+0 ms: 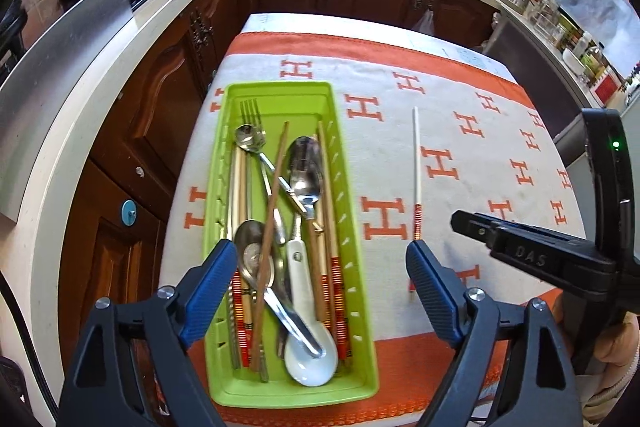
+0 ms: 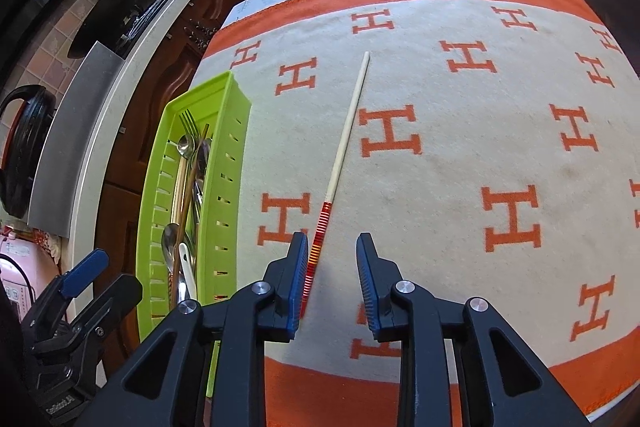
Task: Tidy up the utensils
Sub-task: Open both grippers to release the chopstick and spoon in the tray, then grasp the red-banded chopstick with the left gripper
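The right gripper (image 2: 332,279) hangs low over the cloth-covered counter (image 2: 460,163), jaws a little apart, the striped end of the last loose chopstick (image 2: 347,131) just beside its left pad, not pinched: probably lining up a pickup. From there the chopstick runs toward 12 o'clock. At 9 o'clock sits the green tray (image 1: 240,99), crowded with spoons, a fork and chopsticks. The left gripper (image 1: 320,279) hovers above it, jaws wide and empty

"DAS" on right claw (image 1: 524,255); "H"s on cloth (image 2: 460,155).
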Demonstrator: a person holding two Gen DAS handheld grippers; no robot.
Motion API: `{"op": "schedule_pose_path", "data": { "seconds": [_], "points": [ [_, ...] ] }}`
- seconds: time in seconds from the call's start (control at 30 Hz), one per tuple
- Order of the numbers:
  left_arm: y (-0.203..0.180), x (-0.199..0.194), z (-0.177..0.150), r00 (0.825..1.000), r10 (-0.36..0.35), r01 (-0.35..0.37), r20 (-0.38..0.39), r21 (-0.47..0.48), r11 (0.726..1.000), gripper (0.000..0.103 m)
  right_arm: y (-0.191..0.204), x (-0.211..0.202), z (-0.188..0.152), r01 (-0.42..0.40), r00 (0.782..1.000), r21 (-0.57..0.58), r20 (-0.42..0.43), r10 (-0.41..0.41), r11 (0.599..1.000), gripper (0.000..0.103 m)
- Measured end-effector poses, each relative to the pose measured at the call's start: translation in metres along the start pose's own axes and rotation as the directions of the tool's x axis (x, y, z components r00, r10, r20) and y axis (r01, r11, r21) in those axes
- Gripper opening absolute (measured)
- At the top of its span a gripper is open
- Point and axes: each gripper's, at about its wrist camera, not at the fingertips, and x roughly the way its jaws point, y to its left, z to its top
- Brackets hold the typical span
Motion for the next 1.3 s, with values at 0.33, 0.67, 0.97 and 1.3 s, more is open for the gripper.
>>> {"op": "schedule_pose_path", "data": {
  "seconds": [0.33,0.67,0.97,1.3],
  "points": [
    [-0.038,-0.001,0.003,1.000,-0.012,0.012,-0.004,0.060,0.998,0.087,-0.017,-0.006,-0.006,0.003,1.000,0.012,0.020,-0.003,1.000,0.026],
    [-0.085,0.008,0.013,1.000,-0.015,0.016,-0.008,0.126,0.992,0.087,-0.064,-0.024,-0.006,0.017,0.998,0.069,0.066,-0.022,0.997,0.031],
    [-0.121,0.046,0.025,1.000,-0.021,0.024,-0.016,0.189,0.982,0.086,-0.108,-0.033,-0.003,0.031,0.993,0.113,0.109,-0.044,0.993,0.032],
    [-0.109,0.102,0.038,0.998,-0.051,0.056,-0.046,0.128,0.990,0.066,-0.124,-0.022,0.000,0.019,0.994,0.120,0.107,-0.032,0.993,0.032]
  ]
}}
